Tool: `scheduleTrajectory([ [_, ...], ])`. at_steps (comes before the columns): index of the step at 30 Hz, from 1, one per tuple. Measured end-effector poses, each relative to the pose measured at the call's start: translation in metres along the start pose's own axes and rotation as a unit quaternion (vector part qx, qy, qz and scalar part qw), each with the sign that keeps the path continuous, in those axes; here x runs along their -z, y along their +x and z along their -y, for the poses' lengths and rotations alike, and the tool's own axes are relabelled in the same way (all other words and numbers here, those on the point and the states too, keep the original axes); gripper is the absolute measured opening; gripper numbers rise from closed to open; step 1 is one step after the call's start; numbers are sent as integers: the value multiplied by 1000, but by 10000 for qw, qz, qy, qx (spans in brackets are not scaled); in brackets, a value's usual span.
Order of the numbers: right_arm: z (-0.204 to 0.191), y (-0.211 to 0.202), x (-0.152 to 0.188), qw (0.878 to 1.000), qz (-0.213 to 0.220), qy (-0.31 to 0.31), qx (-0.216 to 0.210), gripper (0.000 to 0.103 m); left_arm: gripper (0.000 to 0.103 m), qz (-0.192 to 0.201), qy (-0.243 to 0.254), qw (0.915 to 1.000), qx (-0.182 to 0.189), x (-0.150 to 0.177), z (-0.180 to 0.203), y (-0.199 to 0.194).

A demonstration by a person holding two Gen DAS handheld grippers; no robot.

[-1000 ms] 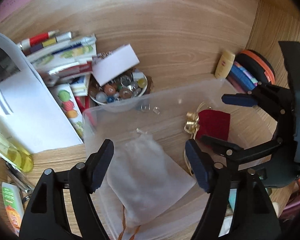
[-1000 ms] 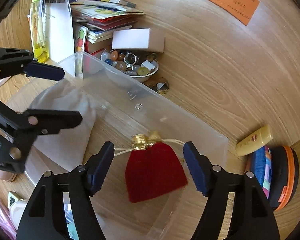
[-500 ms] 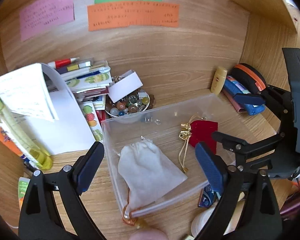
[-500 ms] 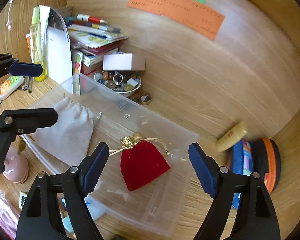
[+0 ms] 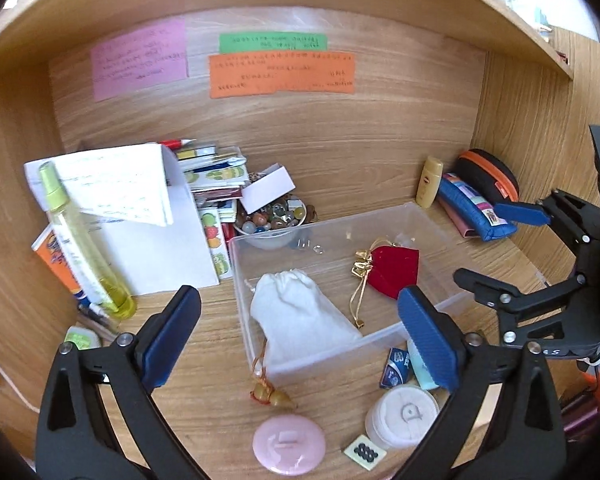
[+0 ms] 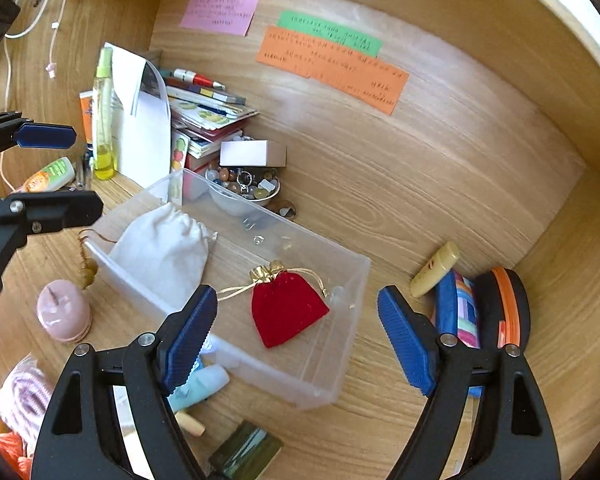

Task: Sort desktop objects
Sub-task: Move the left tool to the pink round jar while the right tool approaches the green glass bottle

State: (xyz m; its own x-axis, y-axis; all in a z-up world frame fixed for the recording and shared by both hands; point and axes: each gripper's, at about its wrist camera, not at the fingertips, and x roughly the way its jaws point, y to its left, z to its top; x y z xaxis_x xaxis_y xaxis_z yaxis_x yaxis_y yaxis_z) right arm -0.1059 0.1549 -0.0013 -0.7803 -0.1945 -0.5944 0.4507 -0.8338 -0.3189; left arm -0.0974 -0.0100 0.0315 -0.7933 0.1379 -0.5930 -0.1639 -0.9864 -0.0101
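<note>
Wooden desk alcove [image 5: 340, 152] with pink, green and orange paper notes [image 5: 282, 74] stuck on the back panel. Far left: tall yellow-green spray bottle [image 5: 82, 240], leaning against a folded white sheet and a stack of booklets. Left gripper [image 5: 298, 334] held above the desk, jaws spread wide, holding nothing. Centre: clear plastic bin [image 5: 380, 338] already holding two drawstring pouches, so sorting looks partly done. White pouch [image 5: 300, 316] lying flat, long axis diagonal, gathered neck toward the back left. Red pouch [image 6: 286, 308] beside it, gold-tied neck toward the back. Still loose on the desk: pink round case [image 5: 288, 444], white jar [image 5: 402, 416]. Right gripper [image 6: 298, 338] also spread and empty.
</note>
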Motion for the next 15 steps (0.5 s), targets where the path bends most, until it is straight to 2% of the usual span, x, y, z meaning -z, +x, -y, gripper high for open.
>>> scheduleTrajectory([
  [9, 2, -25, 28, 9998, 58, 199, 38, 83, 101, -65, -280, 9995, -125, 34, -9, -13],
  [15, 12, -24, 47, 9990, -91, 435, 8, 83, 101, -430, -517, 9975, -222, 58, -26, 1],
])
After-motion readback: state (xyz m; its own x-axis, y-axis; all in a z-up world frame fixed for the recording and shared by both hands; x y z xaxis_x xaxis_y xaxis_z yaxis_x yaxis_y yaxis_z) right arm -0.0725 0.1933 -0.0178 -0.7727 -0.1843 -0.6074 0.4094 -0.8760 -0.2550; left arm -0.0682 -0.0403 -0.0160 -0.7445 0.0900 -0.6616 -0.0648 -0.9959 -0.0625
